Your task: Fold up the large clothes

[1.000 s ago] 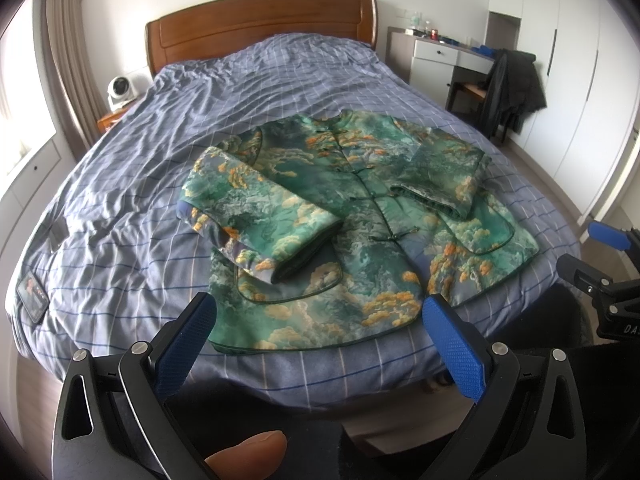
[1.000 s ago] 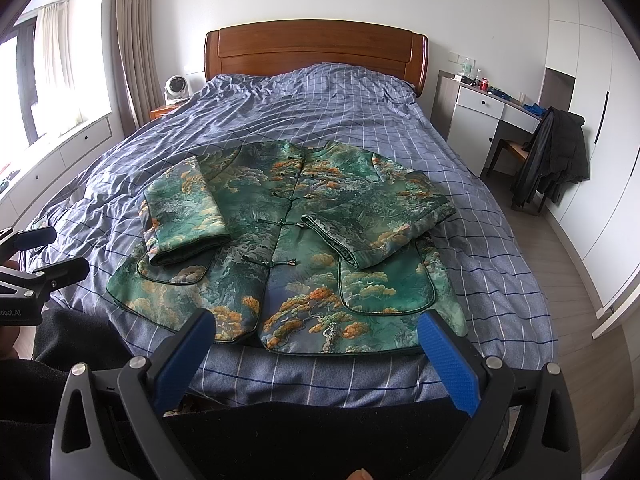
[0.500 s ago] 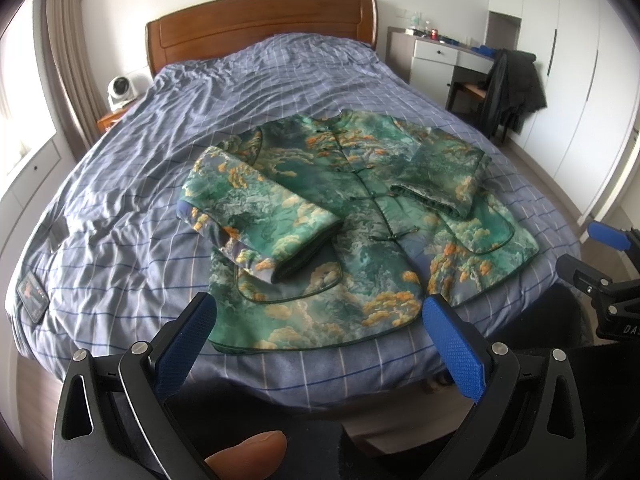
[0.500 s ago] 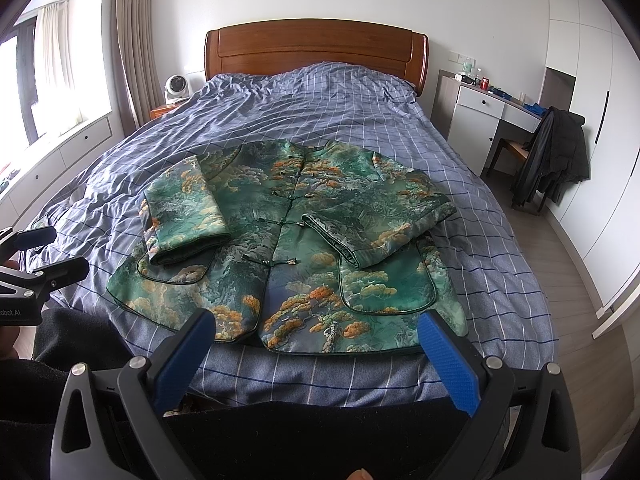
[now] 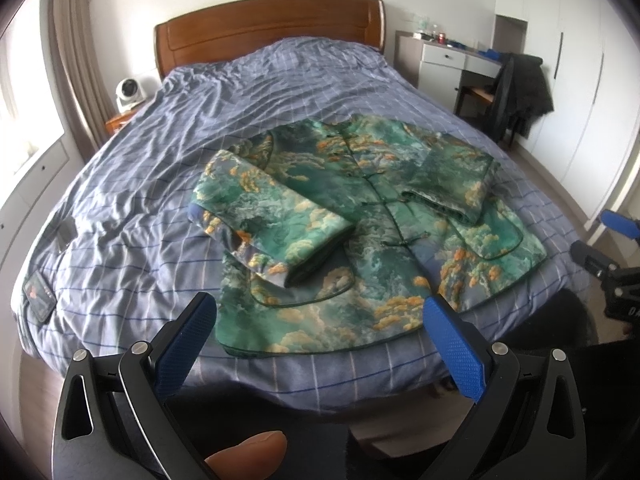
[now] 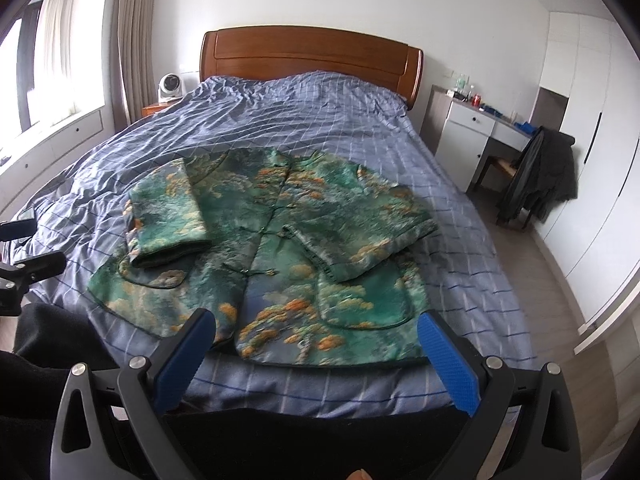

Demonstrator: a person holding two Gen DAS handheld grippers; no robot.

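Your left gripper (image 5: 320,320) hangs over the foot of the bed (image 5: 132,208) with its blue fingers (image 5: 188,344) spread wide and nothing between them. A fingertip (image 5: 248,454) shows at the bottom edge of the left wrist view, behind the gripper body.

On the far left of the bed cover lie a small dark device (image 5: 38,294) and a dark flat object (image 5: 66,234), near the mattress edge. A white fan (image 5: 127,94) stands on the nightstand beside the wooden headboard (image 5: 268,28).

The jacket (image 5: 360,232), green with orange and white cloud patterns, lies flat and face up on the near half of the bed, collar toward the headboard and hem toward you. Its front is closed. The left sleeve (image 5: 264,220) is folded in across the left front panel. The right sleeve (image 6: 360,244) is folded in across the right front panel. The hem lies just short of the mattress edge.

Your right gripper (image 6: 316,332) also hangs over the foot of the bed, fingers (image 6: 450,356) wide apart, gripping nothing. Neither gripper touches the jacket.

To the right of the bed stand a white desk (image 6: 476,136) and a chair with a dark coat (image 6: 540,172) draped over it.
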